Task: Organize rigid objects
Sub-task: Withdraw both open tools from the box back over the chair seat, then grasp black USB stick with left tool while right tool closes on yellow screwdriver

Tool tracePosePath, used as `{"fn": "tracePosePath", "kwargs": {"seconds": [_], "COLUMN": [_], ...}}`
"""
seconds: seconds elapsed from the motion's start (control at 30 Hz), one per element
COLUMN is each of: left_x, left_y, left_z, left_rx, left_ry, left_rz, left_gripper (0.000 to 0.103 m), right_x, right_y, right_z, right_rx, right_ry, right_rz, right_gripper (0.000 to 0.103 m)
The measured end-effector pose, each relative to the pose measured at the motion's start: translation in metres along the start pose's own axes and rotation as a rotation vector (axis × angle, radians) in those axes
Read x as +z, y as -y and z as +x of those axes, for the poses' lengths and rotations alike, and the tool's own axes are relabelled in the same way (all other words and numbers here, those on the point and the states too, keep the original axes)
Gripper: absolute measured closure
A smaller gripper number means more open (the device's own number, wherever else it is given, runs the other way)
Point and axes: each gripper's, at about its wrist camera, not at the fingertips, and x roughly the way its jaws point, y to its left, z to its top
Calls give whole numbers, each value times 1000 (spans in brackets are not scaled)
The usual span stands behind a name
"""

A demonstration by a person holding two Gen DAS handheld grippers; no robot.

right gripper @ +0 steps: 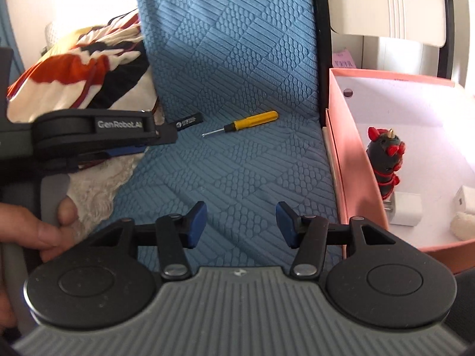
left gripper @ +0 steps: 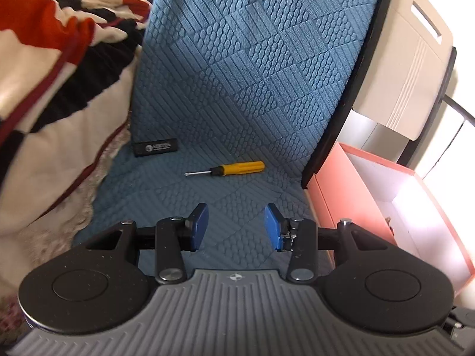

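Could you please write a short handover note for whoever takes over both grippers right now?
Left gripper: open, empty, above the blue mat.
Right gripper: open, empty, above the same mat, beside the pink box.
On the mat: yellow screwdriver and a black flat stick near the blanket, both untouched.
In the box: black and red figurine, white charger, a second white block and something pale at the corner that I cannot identify.
Done: those items are boxed.
Left: probably the screwdriver and the black stick go into the box.
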Motion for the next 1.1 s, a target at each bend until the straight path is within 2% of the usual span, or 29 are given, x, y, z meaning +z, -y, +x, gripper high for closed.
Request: {"fn": "tracePosePath", "kwargs": {"seconds": [0.37, 0.6, 0.73, 0.87, 1.0, 1.1], "left_x": [32, 48, 58, 69, 79, 86], "left_y": [-13, -24, -28, -32, -46, -62], "left_z": [52, 94, 116, 132, 156, 169], "left_rx": [20, 64, 62, 68, 96, 108], "left_ry": [-37, -73, -102, -107, -165, -183], "left_rz": [31, 70, 81, 97, 113, 85], "left_gripper": [55, 55, 55, 55, 55, 55], "right_x": [30, 50, 62, 73, 85, 93], "right_y": [6, 17, 21, 16, 10, 10], "right_z": [50, 95, 124, 150, 171, 189], "right_rx": [21, 36, 59, 54, 50, 56], "right_ry": [-10, -55, -106, -128, -126, -147], "right_rz": [14, 66, 105, 88, 62, 69], "right_gripper": [49, 49, 49, 48, 49, 49]}}
